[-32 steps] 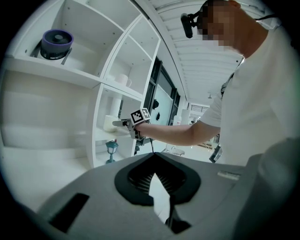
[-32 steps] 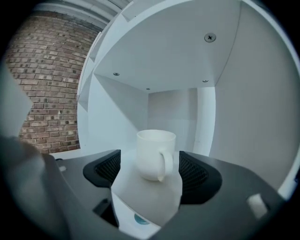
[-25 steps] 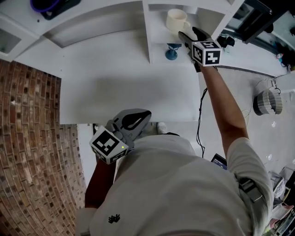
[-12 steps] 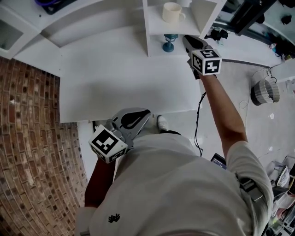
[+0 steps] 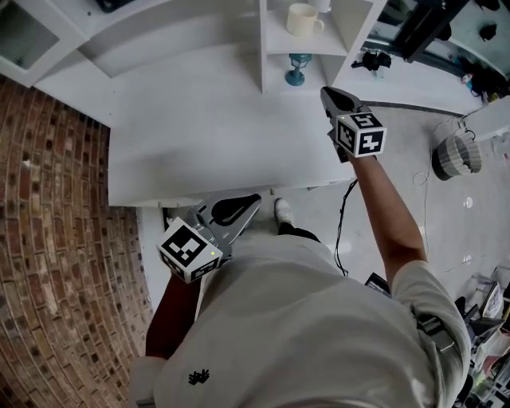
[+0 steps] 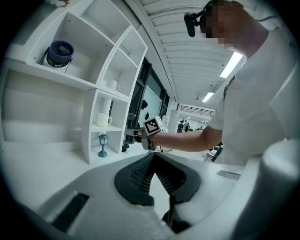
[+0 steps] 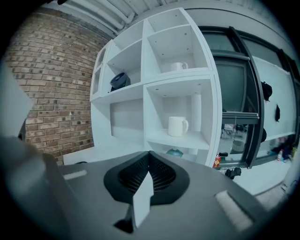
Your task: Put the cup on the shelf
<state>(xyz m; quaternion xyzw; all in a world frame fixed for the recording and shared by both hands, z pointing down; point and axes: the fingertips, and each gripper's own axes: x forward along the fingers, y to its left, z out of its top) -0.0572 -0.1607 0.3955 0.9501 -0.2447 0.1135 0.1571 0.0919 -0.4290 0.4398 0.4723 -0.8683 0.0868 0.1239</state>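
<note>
The cream cup [image 5: 303, 19] stands upright on a shelf compartment of the white shelf unit [image 5: 263, 48]. It also shows in the right gripper view as the cup [image 7: 177, 126] and, small, in the left gripper view as the cup [image 6: 103, 120]. My right gripper [image 5: 328, 93] hangs over the table's right edge, well short of the cup, shut with nothing between its jaws [image 7: 149, 153]. My left gripper [image 5: 255, 199] stays close to the body at the table's near edge, its jaws meeting at the tip [image 6: 152, 154], empty.
A small teal lamp figurine [image 5: 298, 69] stands in the compartment under the cup. Another white cup [image 7: 178, 66] sits one shelf higher, a dark round object [image 7: 119, 80] further left. White table [image 5: 199, 135], brick wall [image 5: 56, 239] at left, woven basket [image 5: 456, 157] on the floor right.
My right gripper has pulled back from beside the cup toward the body and its jaws have closed empty. The cup stays on the shelf. The left gripper has barely moved.
</note>
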